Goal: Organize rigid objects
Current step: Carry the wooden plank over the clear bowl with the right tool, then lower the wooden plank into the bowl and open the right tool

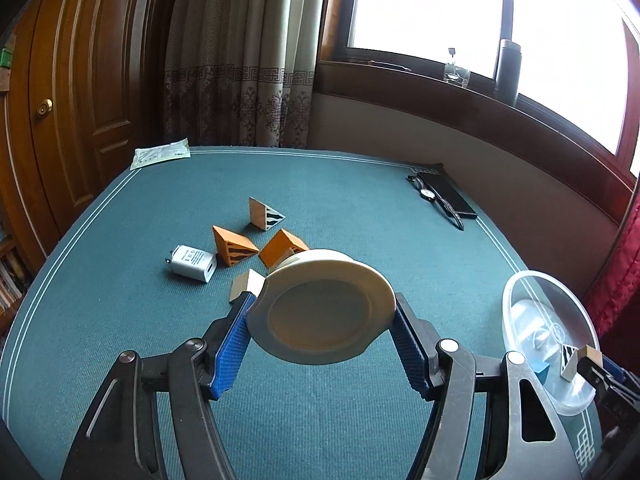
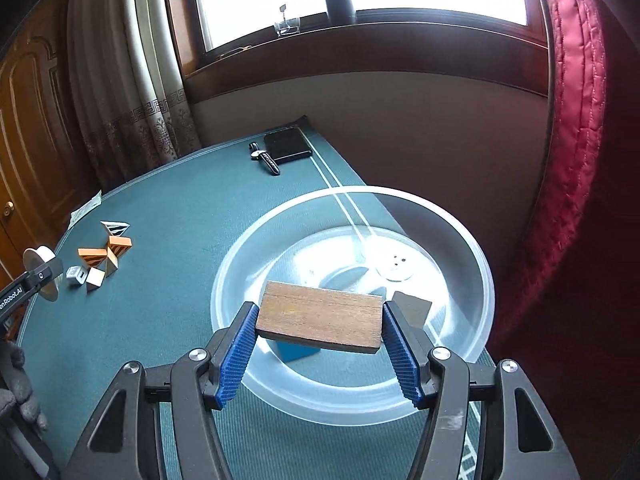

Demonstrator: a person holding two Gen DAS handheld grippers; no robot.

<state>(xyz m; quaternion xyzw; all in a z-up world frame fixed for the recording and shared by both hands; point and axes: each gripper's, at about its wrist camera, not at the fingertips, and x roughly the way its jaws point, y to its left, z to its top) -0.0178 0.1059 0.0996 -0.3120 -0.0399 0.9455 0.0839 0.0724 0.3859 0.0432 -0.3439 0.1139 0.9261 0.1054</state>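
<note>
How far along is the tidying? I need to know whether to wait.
Partly done: the clear bowl already holds a blue piece. In hand: the right gripper grips a wooden block over the bowl; the left gripper holds a white round disc. Left on the green table: a white charger and several triangular blocks.

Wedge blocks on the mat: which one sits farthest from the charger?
The pale striped wedge, alone at the back; the two orange wedges and the charger sit nearer the camera.

Blown-out window (image 1: 480, 12) backlight, fisheye-warped edges.
</note>
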